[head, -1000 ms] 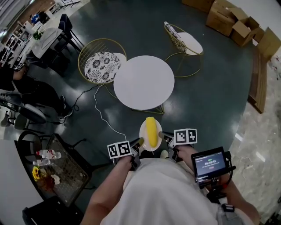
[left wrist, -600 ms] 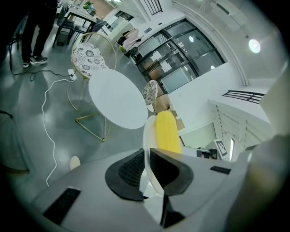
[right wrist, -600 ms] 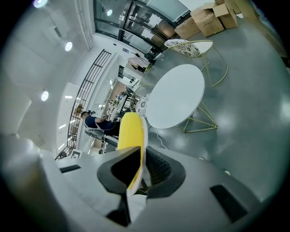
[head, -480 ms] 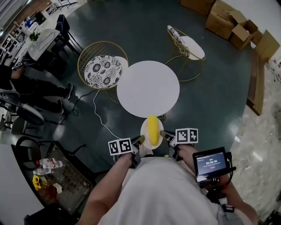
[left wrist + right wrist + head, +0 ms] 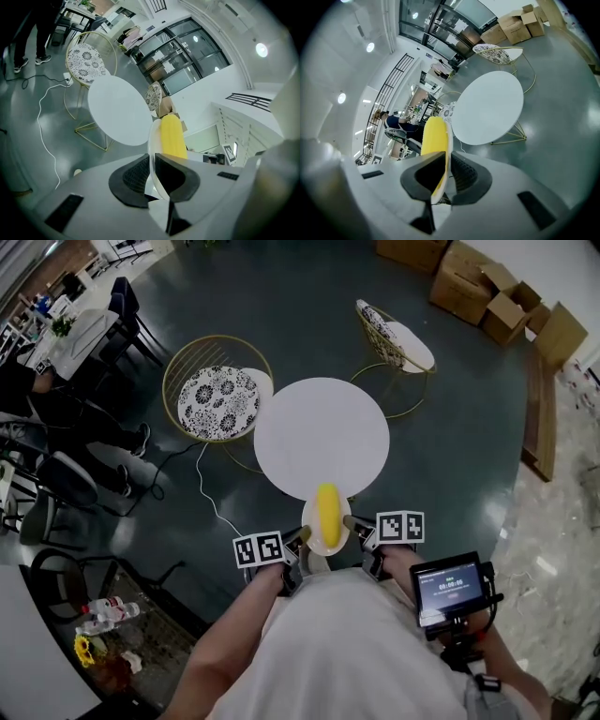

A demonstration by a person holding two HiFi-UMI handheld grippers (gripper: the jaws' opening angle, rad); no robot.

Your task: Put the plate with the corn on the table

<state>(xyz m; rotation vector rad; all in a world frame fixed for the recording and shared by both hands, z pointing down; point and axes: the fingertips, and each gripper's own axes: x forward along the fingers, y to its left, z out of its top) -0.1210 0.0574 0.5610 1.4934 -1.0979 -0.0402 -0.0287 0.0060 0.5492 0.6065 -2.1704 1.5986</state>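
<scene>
The white plate is pinched at opposite rims by the left gripper and the right gripper, each jaw pair clamped on it. The corn is carried on it, held at the near edge of the round table.

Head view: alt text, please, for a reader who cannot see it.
Seen from above, a person holds a white plate carrying a yellow corn cob between the left gripper and right gripper, each clamped on its rim. Just ahead stands a round white table, with gold wire chairs beyond it.
</scene>
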